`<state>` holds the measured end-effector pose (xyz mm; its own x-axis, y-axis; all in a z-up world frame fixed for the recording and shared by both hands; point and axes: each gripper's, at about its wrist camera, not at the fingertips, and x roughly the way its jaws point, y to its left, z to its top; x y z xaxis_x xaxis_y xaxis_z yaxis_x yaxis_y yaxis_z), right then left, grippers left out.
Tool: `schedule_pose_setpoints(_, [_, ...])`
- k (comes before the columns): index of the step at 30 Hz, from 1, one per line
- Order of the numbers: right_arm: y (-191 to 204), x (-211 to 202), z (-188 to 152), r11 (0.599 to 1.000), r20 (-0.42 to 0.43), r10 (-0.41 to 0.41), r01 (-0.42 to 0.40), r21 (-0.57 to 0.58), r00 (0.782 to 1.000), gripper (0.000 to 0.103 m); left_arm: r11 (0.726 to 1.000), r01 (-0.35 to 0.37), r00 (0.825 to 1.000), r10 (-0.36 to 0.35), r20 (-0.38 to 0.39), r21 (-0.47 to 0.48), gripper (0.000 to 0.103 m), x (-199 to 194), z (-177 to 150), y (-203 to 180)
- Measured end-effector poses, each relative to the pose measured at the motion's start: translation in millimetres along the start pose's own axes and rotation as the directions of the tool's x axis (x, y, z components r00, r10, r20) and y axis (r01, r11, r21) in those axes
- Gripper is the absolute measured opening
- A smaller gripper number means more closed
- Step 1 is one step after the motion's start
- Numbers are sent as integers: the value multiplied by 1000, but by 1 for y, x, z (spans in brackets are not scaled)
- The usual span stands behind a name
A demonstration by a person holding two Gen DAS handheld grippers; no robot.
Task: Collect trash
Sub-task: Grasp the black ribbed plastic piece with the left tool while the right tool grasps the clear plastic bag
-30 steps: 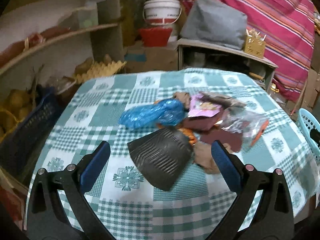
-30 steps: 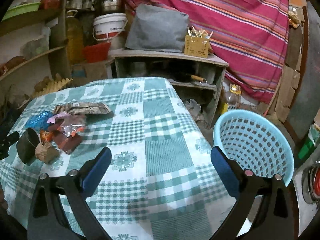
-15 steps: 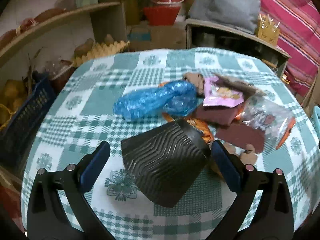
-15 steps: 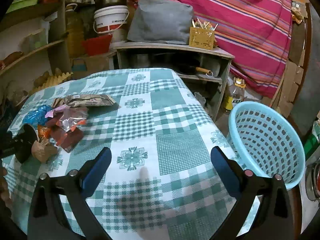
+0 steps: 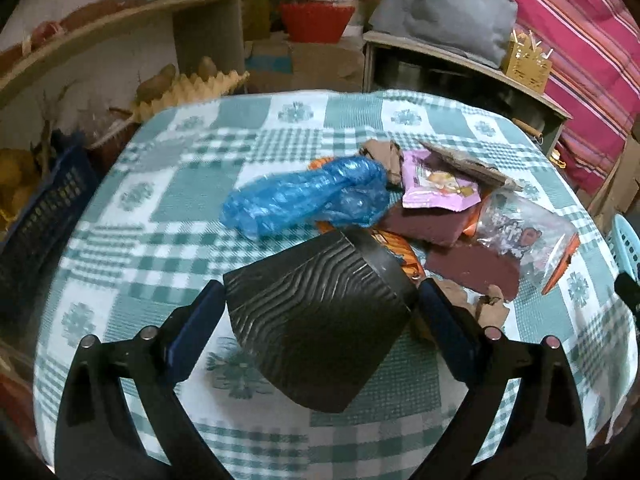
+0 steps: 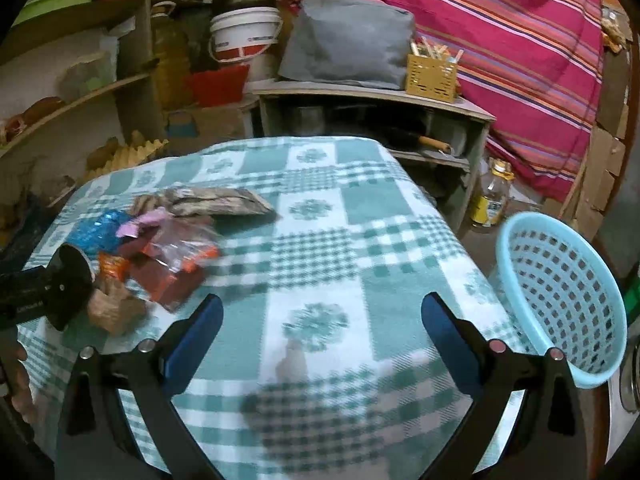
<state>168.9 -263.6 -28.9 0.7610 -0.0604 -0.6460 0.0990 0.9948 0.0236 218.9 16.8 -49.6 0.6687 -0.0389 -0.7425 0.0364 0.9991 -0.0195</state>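
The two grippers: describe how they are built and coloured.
The left gripper and right gripper match: two black angular plastic arms each, forked, with blue pads lining the inner faces of the fingers and small silver-and-reddish round pins at the joints. No cables or sleeves visible.

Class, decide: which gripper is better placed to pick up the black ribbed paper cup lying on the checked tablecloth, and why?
Left. The left gripper is open with the black ribbed paper cup between its fingers. The right gripper hangs open over bare green checked tablecloth, away from the cup.

Cluttered shelves (image 6: 72,100), striped pink cloth (image 6: 520,40)
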Motion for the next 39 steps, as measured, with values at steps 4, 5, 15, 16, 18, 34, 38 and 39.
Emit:
schedule_pose_setpoints(4, [23, 6, 14, 999, -1, 43, -43, -28, 999, 97, 999, -25, 998, 23, 59, 47, 94, -16, 3, 6])
schedule_pose_setpoints(5, [29, 9, 17, 998, -9, 53, -54, -33, 999, 97, 997, -40, 996, 34, 80, 65, 94, -19, 5, 7])
schedule_pose_setpoints(15, [77, 55, 28, 990, -122, 96, -107, -94, 988, 97, 993, -55, 990, 40, 137, 103, 94, -20, 17, 19])
schedule_pose_setpoints(16, [80, 58, 27, 989, -127, 92, -105, -104, 988, 94, 993, -54, 989, 39, 140, 105, 94, -20, 17, 18])
schedule_pose_setpoints(18, [85, 63, 26, 986, -136, 91, -109, -129, 986, 75, 993, -53, 988, 36, 149, 108, 94, -21, 17, 17])
schedule_pose_setpoints(34, [38, 29, 29, 986, -68, 122, -129, -109, 990, 42, 991, -30, 985, 7, 170, 132, 94, -19, 16, 1])
schedule_pose_setpoints(38, [2, 11, 30, 992, -36, 114, -116, -53, 993, 42, 989, -1, 984, -25, 176, 150, 94, -24, 13, -11])
schedule_pose_setpoints(39, [-4, 8, 30, 993, -31, 109, -110, -46, 994, 42, 988, 5, 984, -33, 178, 154, 94, -27, 12, -17])
